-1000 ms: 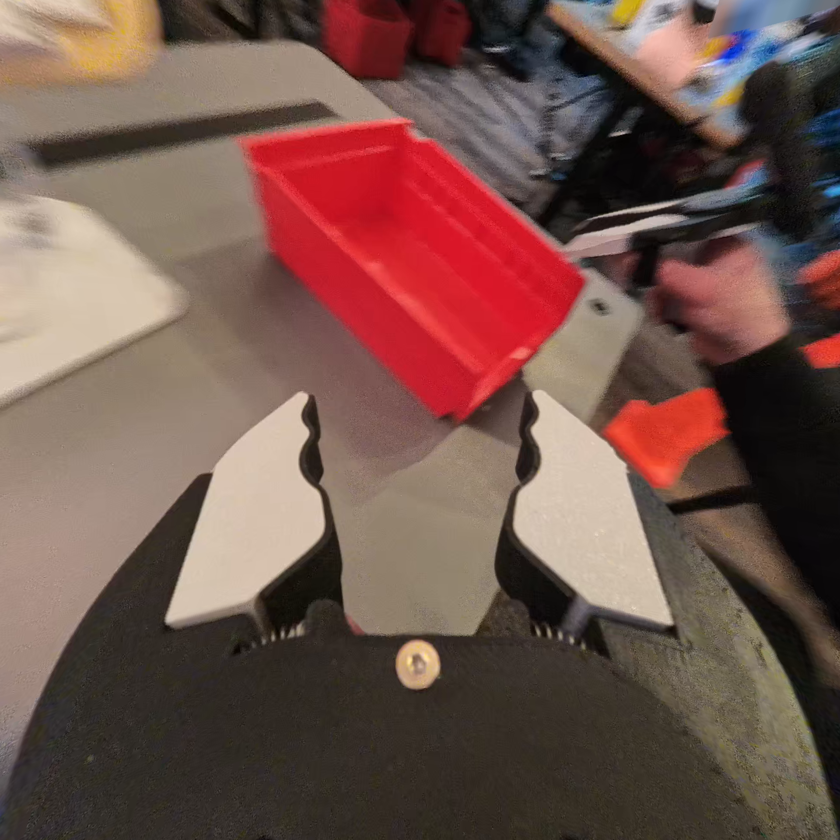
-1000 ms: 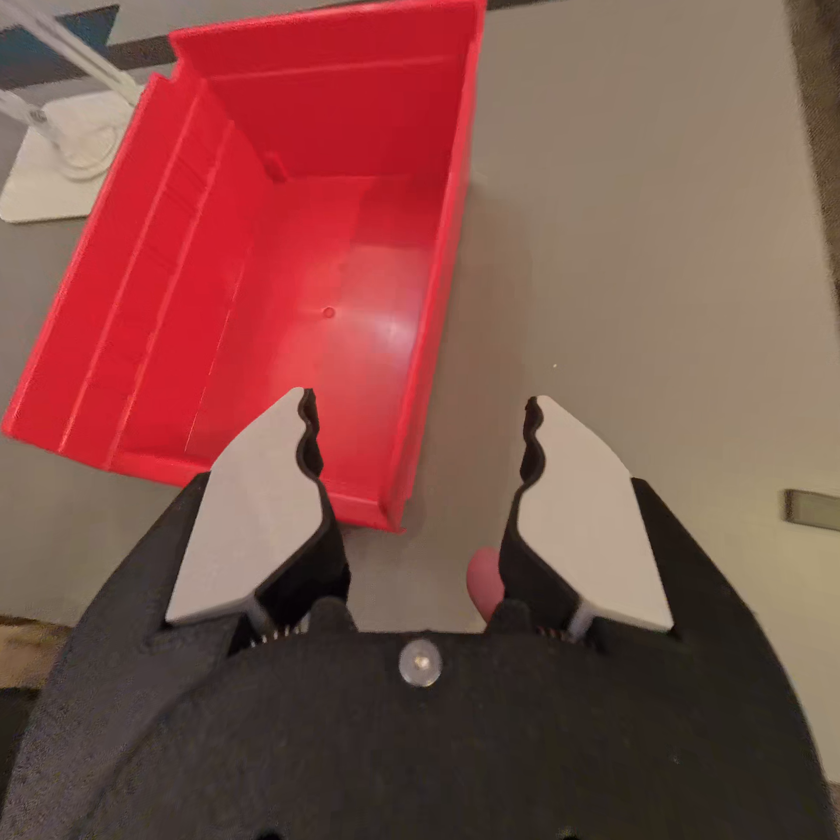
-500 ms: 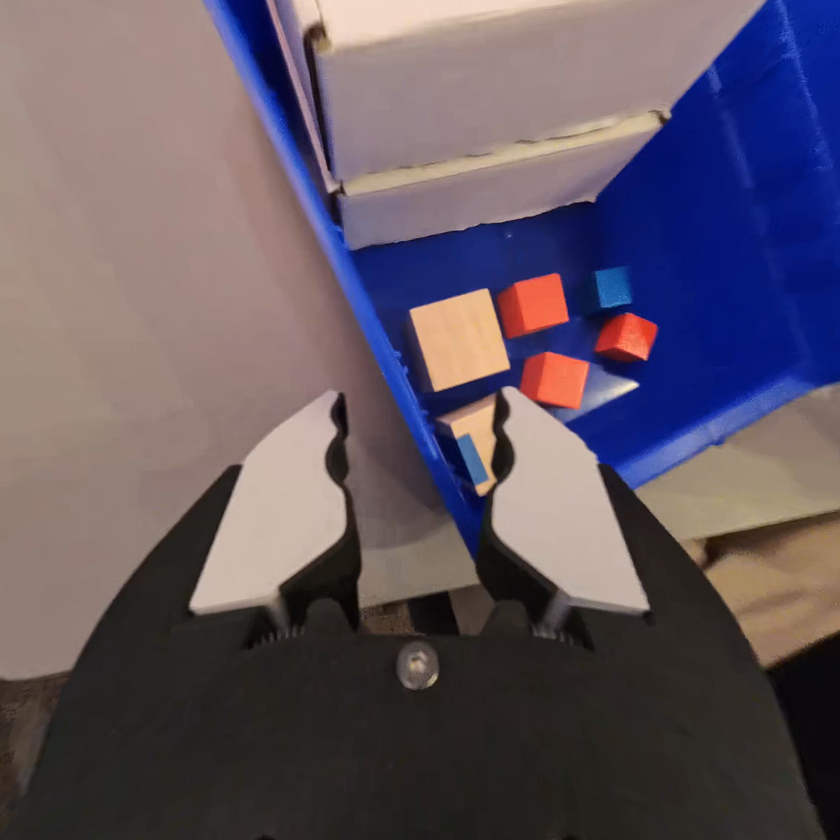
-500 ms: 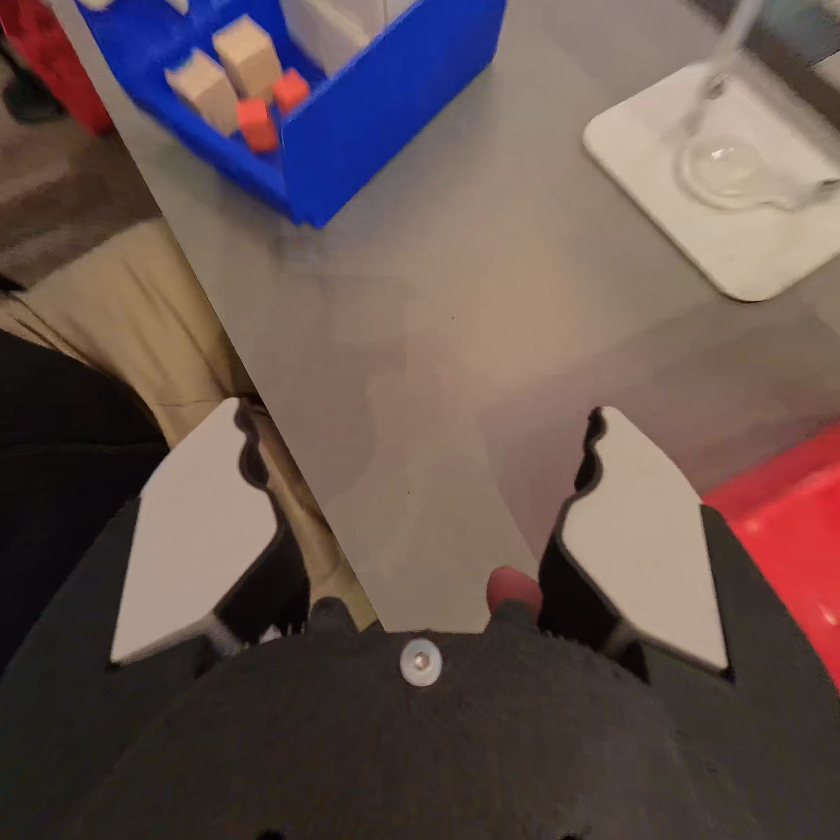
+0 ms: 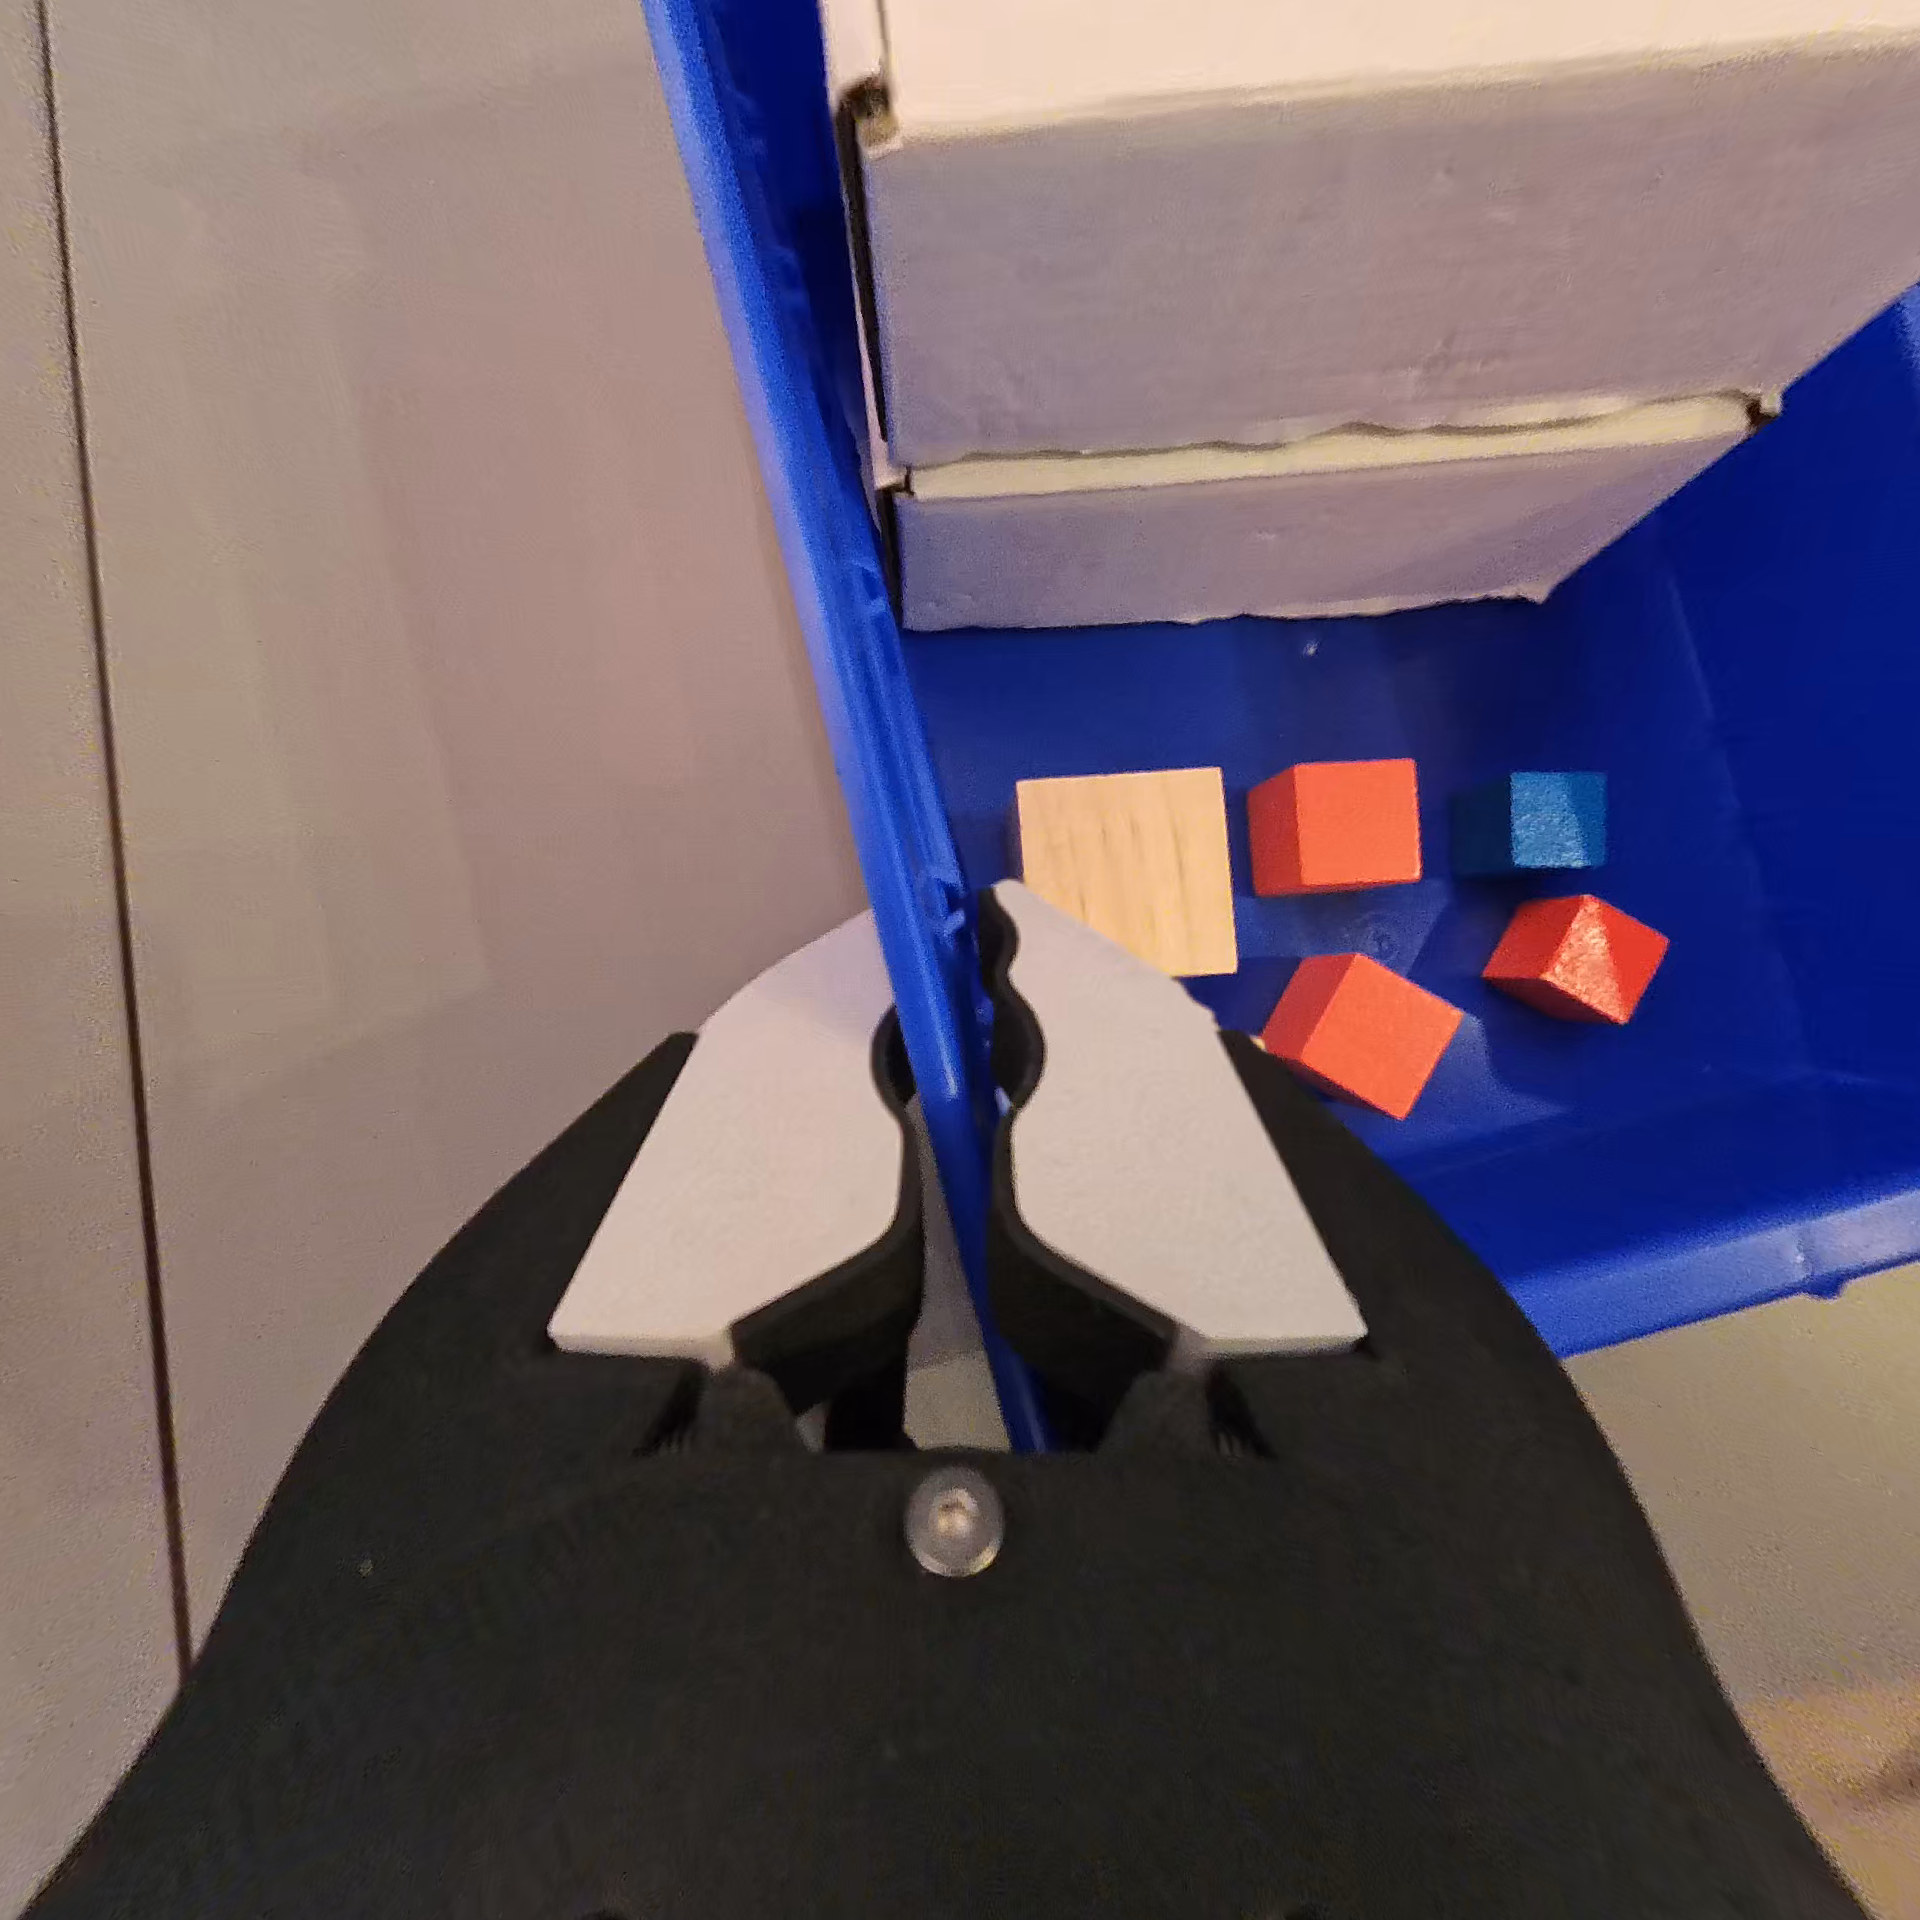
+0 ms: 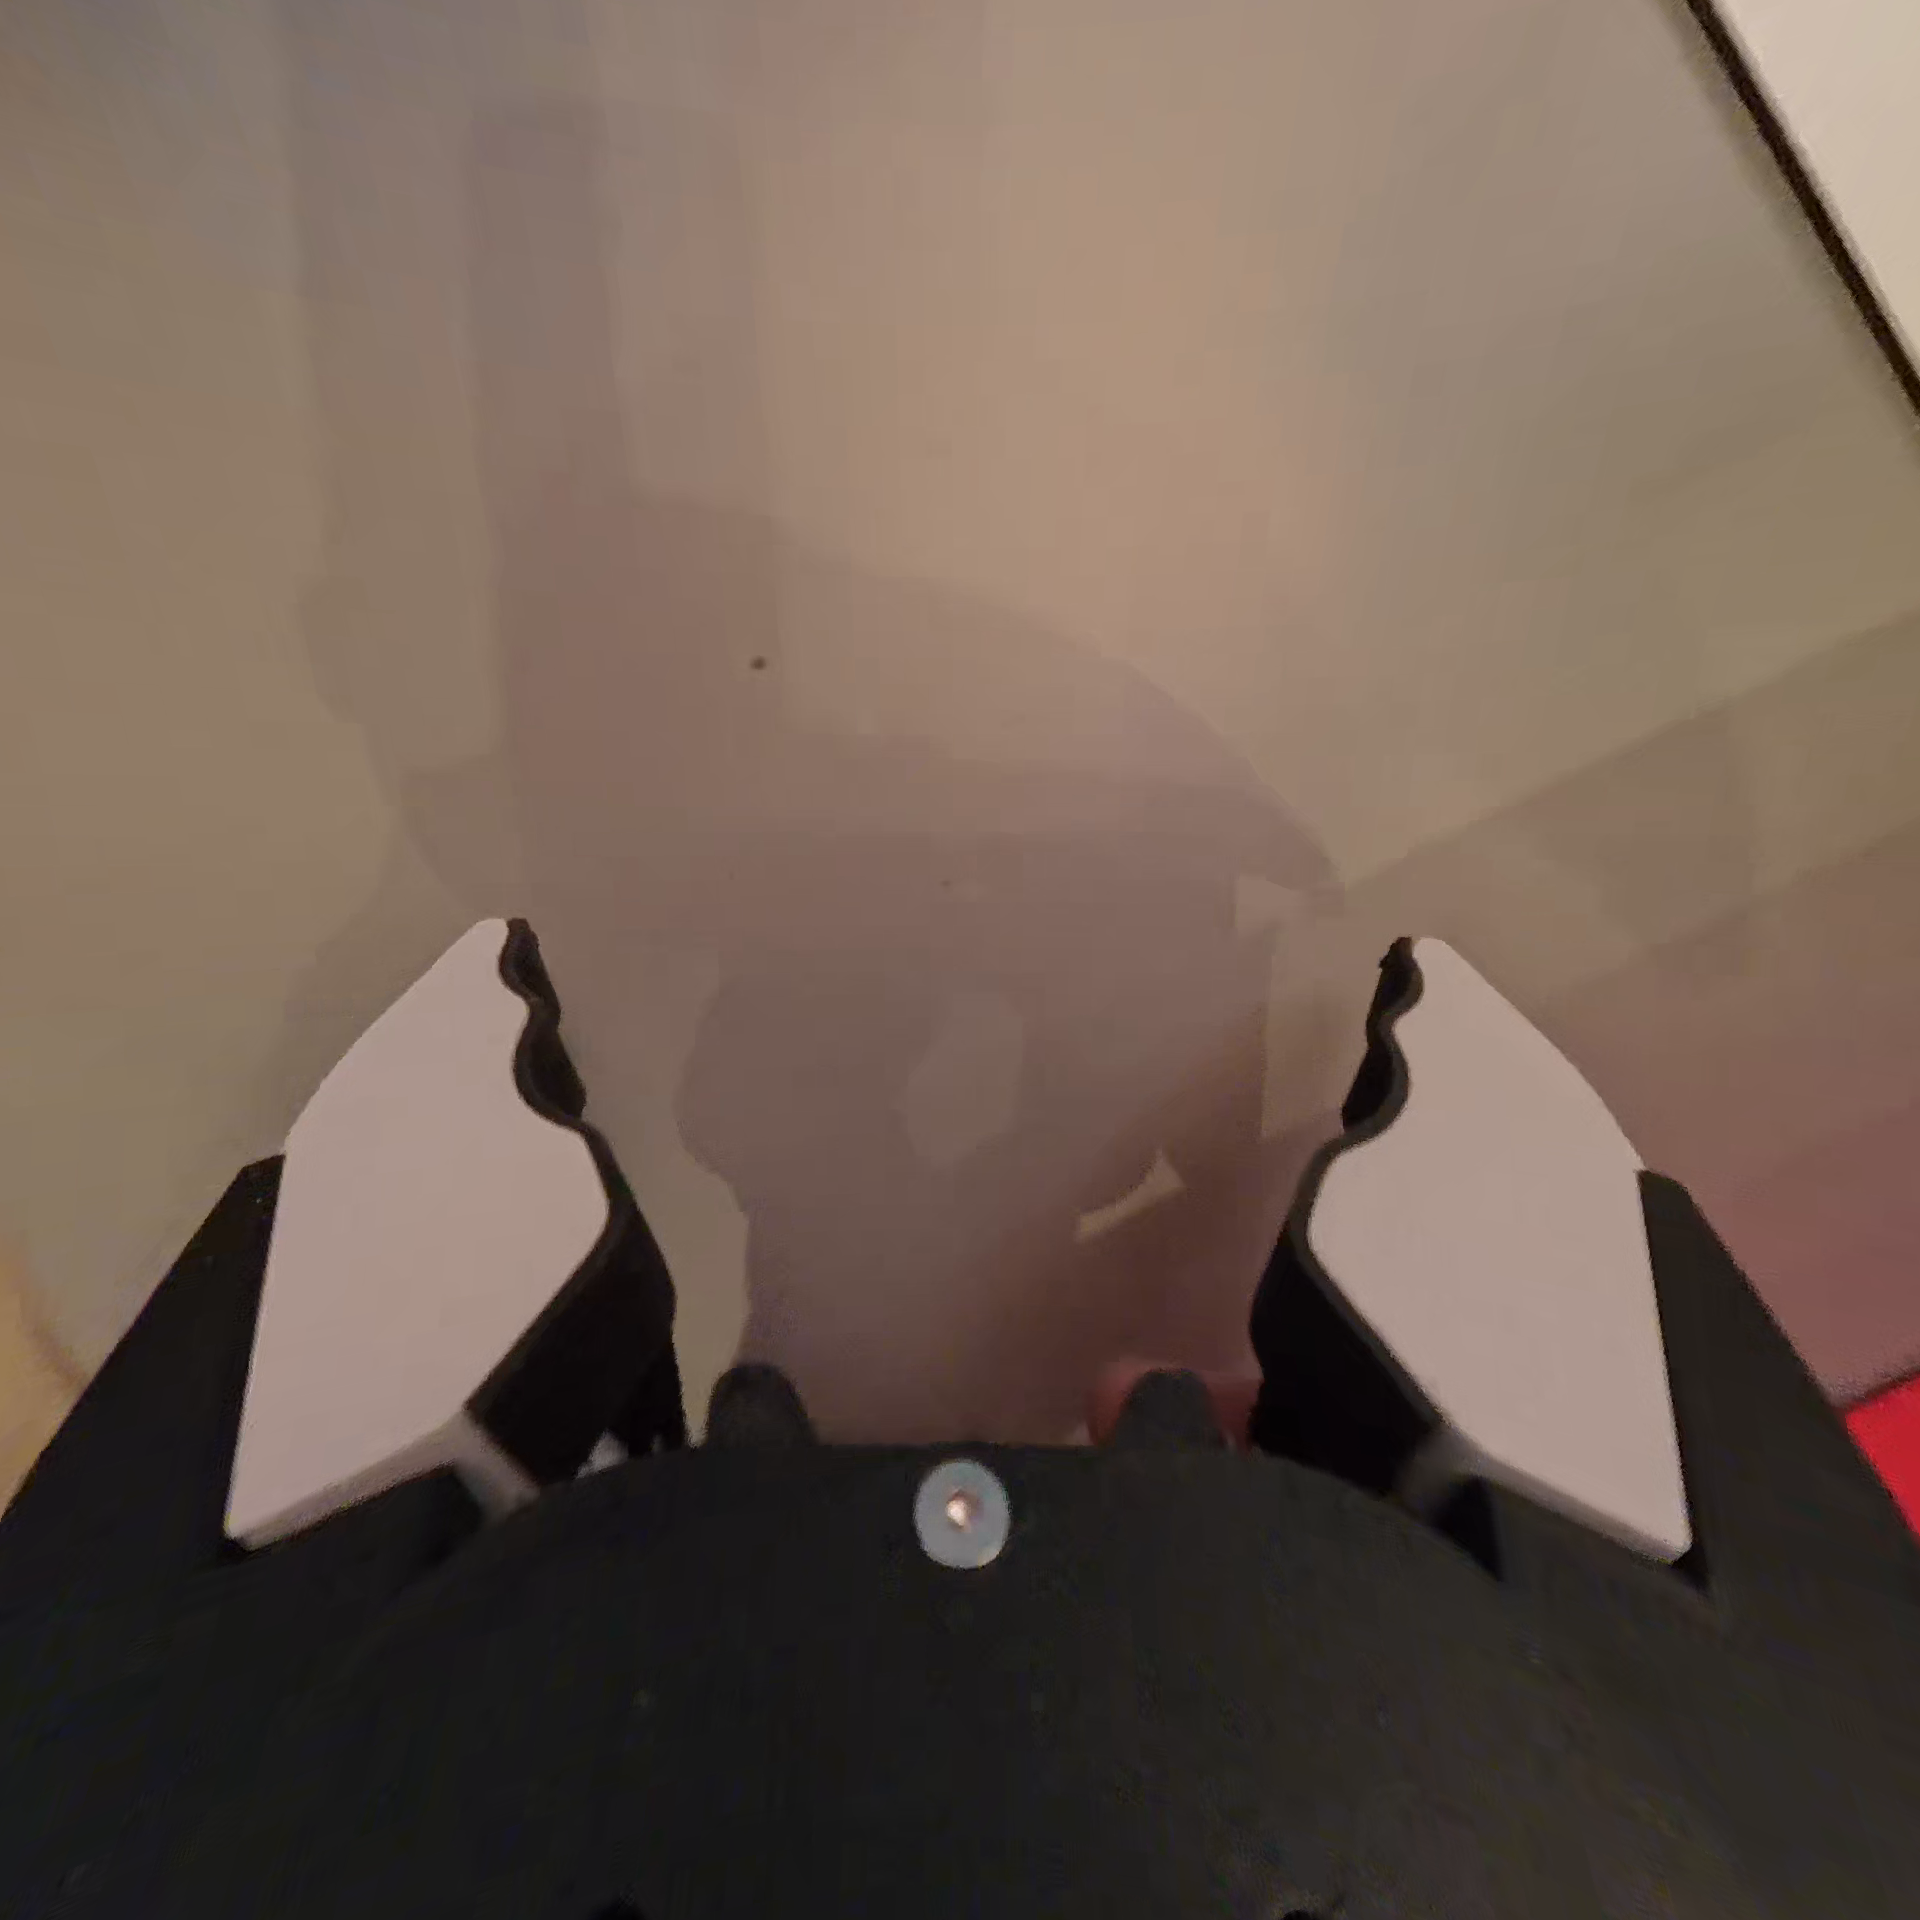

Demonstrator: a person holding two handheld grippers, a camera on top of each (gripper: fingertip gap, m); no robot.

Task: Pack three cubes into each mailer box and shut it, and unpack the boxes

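In the left wrist view my left gripper (image 5: 940, 997) is shut on the left wall of a blue bin (image 5: 831, 582). Inside the bin two white mailer boxes (image 5: 1351, 260) are stacked, both closed. In front of them lie several cubes: a plain wooden one (image 5: 1127, 862), red ones (image 5: 1335, 826) (image 5: 1361, 1034) (image 5: 1574, 956) and a blue one (image 5: 1532, 821). In the right wrist view my right gripper (image 6: 961, 940) is open and empty, close above the bare grey table (image 6: 935, 416).
The grey table (image 5: 416, 520) lies left of the bin, with a dark seam (image 5: 94, 623) across it. In the right wrist view a corner of a red bin (image 6: 1881, 1429) shows at the lower right and a white plate with a dark edge (image 6: 1849, 135) at the top right. Left tips to right tips: about 45 centimeters.
My left gripper moved forward and closed on the blue bin's wall. My right gripper swung from the red bin, past the blue bin, down toward the bare table and opened wider.
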